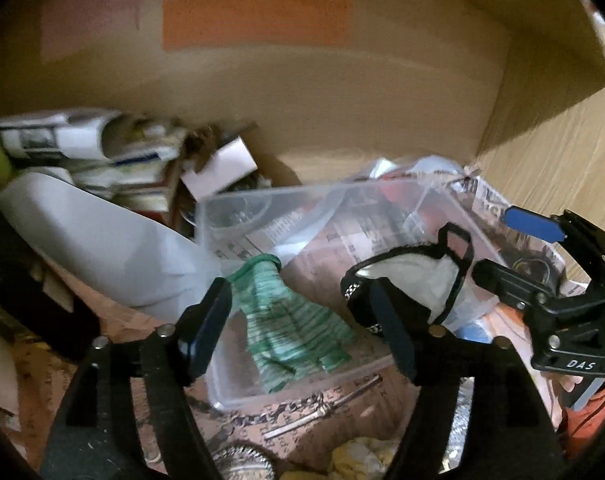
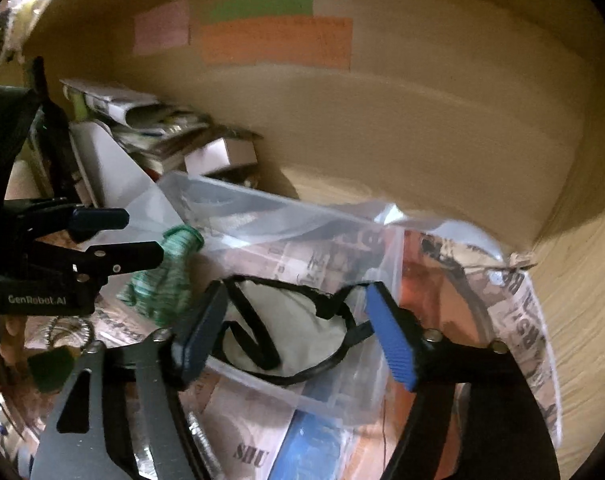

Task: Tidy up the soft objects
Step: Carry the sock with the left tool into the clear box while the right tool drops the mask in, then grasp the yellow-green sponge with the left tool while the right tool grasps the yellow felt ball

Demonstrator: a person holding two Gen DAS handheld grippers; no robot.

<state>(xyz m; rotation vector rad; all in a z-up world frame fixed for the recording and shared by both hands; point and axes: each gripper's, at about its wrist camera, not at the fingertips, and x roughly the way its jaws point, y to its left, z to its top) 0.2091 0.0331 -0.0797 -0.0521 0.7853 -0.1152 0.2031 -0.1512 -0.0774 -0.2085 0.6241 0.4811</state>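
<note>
A clear plastic box [image 1: 454, 200] [image 2: 262, 200] sits on newspaper. A green striped knit glove [image 1: 294, 320] [image 2: 170, 276] lies in its left part. A white pouch with black trim and straps [image 1: 406, 276] [image 2: 286, 328] lies in its right part. My left gripper [image 1: 302, 324] is open just above the glove. My right gripper [image 2: 298, 332] is open over the white pouch; it also shows in the left wrist view [image 1: 498, 240]. The left gripper shows at the left of the right wrist view [image 2: 142, 236].
A large cardboard box [image 1: 342, 92] with orange and green labels stands close behind. Rolled papers, a white sheet [image 1: 102, 240] and a small white carton [image 1: 222, 164] pile up at the left. A metal chain and rod [image 1: 322, 412] lie in front of the plastic box. Wooden surface [image 2: 582, 300] at the right.
</note>
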